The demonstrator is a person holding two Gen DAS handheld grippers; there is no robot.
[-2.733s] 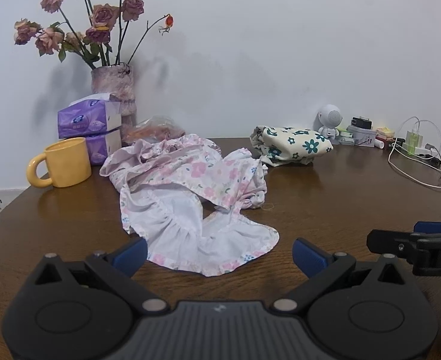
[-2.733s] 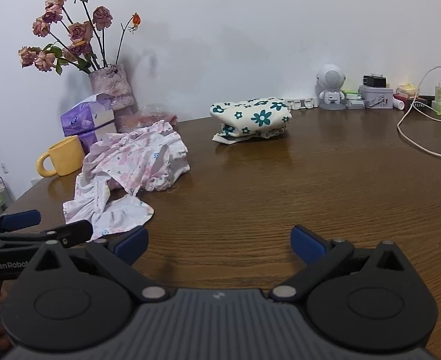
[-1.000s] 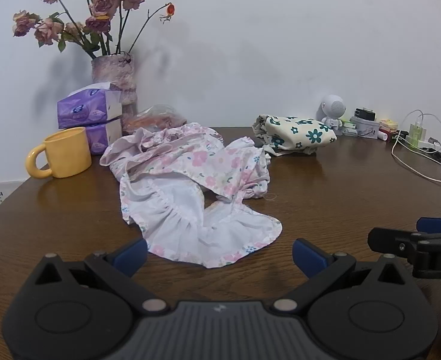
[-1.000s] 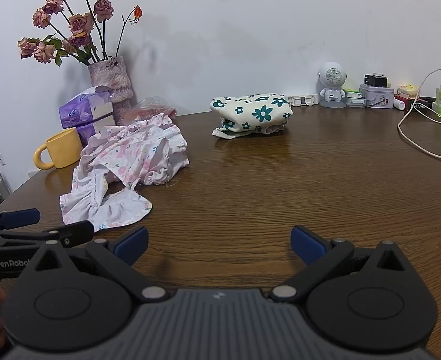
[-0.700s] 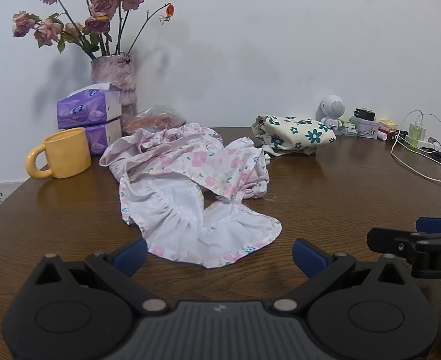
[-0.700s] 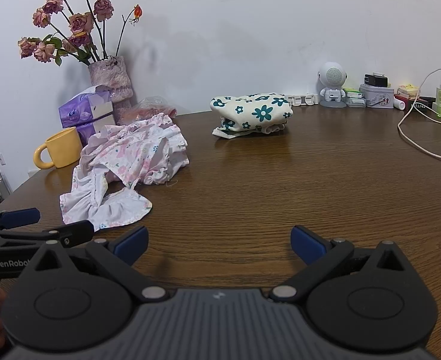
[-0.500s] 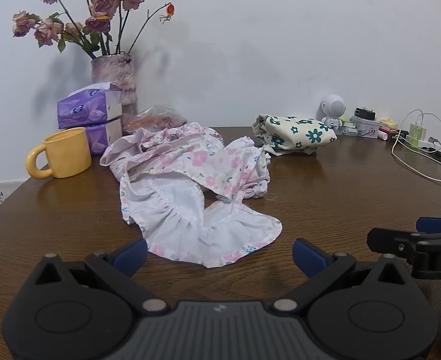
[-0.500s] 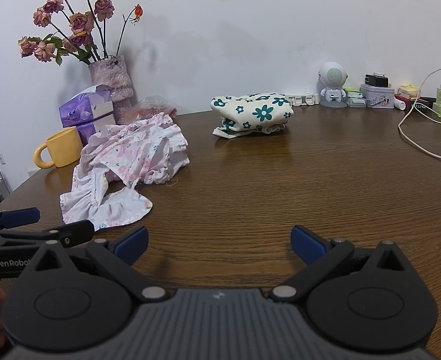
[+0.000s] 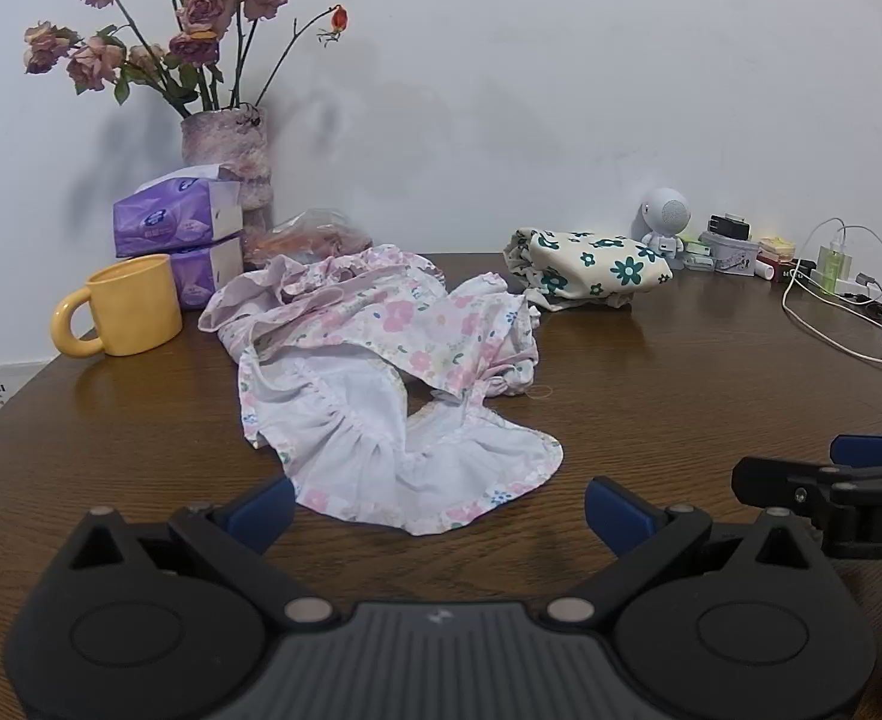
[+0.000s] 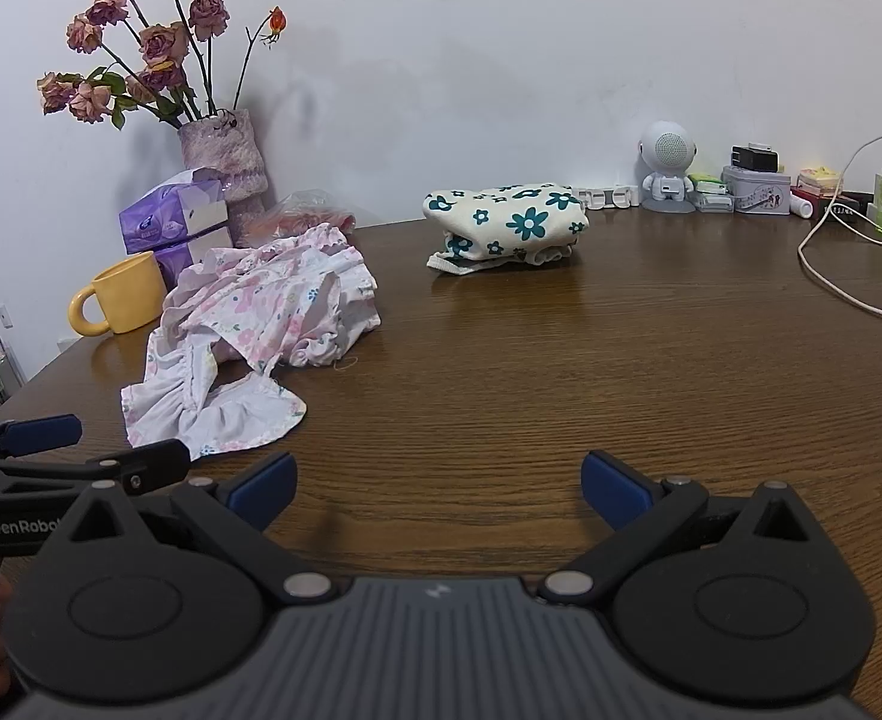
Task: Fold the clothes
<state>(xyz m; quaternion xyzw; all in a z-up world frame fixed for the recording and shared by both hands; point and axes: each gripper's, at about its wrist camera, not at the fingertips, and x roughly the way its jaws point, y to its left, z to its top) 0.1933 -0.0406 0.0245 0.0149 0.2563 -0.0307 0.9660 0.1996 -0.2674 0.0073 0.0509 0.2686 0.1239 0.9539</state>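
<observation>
The pink flowered garment lies crumpled on the wooden table, its pale ruffled hem spilling toward the near edge, and nothing grips it. Just short of that hem hangs the left gripper, jaws spread wide, with one blue pad right beside the cloth, though I cannot tell whether it touches. Over to its right, the right gripper hovers above bare wood, jaws spread just as wide and empty, well apart from the garment. Farther back sits a folded cream cloth with teal flowers, neat and alone near the wall. On the left, a yellow mug stands just beside the crumpled garment, stacked purple tissue packs behind it, and a vase of dried roses behind those. At the far right, a small white robot figure, little boxes and a white cable line the wall.
</observation>
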